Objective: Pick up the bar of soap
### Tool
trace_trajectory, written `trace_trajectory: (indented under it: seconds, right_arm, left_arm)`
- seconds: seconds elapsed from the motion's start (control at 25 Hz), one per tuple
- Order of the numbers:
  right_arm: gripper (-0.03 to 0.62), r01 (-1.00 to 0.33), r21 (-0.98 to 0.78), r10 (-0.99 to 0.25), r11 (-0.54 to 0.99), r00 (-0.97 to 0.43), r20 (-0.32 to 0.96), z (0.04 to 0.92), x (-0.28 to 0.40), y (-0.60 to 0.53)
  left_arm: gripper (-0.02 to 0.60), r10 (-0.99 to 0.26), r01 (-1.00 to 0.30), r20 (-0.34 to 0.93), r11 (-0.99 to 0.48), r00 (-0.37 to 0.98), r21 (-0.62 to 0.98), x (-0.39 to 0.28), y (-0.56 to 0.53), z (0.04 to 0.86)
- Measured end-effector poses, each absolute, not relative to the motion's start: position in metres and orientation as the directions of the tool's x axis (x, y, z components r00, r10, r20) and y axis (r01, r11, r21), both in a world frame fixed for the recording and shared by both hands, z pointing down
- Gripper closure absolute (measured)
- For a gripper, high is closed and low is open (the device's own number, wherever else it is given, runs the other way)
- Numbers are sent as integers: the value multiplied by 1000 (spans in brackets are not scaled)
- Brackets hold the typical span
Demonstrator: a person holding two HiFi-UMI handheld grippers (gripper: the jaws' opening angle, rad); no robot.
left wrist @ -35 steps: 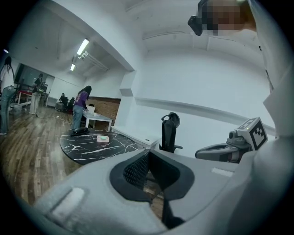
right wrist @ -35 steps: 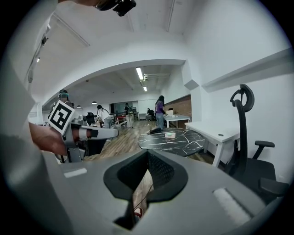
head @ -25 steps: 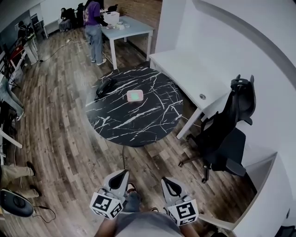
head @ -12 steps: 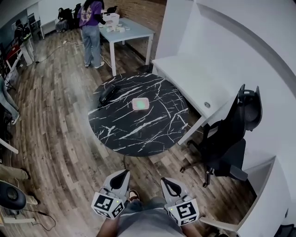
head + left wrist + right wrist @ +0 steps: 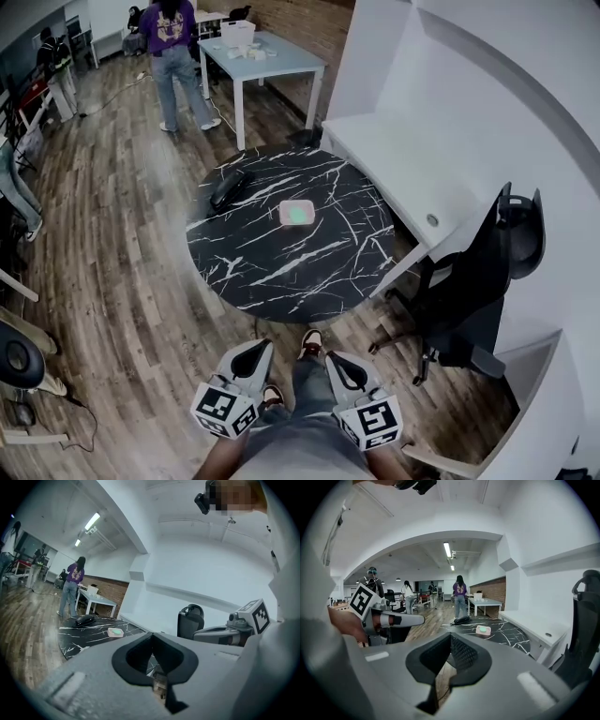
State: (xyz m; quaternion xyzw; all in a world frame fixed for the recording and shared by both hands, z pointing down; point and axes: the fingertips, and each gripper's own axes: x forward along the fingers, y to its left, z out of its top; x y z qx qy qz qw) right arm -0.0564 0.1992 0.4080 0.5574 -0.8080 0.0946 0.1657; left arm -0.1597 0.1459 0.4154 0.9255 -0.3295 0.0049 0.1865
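The round black marble table veined in white (image 5: 281, 272) sits lower and nearer in the head view than a second ago. A shoe (image 5: 312, 341) now shows on the wooden plank floor (image 5: 112, 262) between the two grippers, and the person in a purple top (image 5: 170, 37) stands further off at the far left. At the near left, the left gripper (image 5: 260, 349) points towards the table with its jaws closed together and nothing between them. Its own view shows the tips meeting (image 5: 151, 634). On the far left part of the tabletop lies a black lumpy object (image 5: 230, 186). The bar of soap (image 5: 297, 213), a pale pink rounded square with a green middle, lies flat to its right near the table's far middle, well apart from both grippers. The right gripper (image 5: 337, 362) hangs just beside the left one, also aimed at the table, jaws drawn together and empty (image 5: 450, 634). Right of the table stands a long white desk (image 5: 384, 159) against the white wall, and nearer on the right is a black office chair (image 5: 473, 281).
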Motion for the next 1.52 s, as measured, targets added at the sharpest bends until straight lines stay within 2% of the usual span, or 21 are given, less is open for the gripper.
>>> trace_trajectory:
  seconds: [0.48, 0.72, 1.2, 1.52]
  right_arm:
    - [592, -922, 27, -865, 385, -350, 359, 416, -24, 113]
    - [592, -919, 22, -855, 394, -358, 375, 418, 6, 62]
    - [592, -866, 15, -812, 500, -463, 356, 417, 53, -43]
    - [592, -811, 26, -773, 584, -546, 323, 421, 66, -100]
  left_arm:
    - [583, -617, -628, 144, -714, 773, 311, -120, 78, 419]
    - [583, -586, -607, 167, -735, 793, 303, -77, 33, 424]
    - [583, -577, -604, 190, -717, 794, 349, 1, -60, 427]
    - [583, -613, -649, 227, -658, 756, 382, 21, -108, 447]
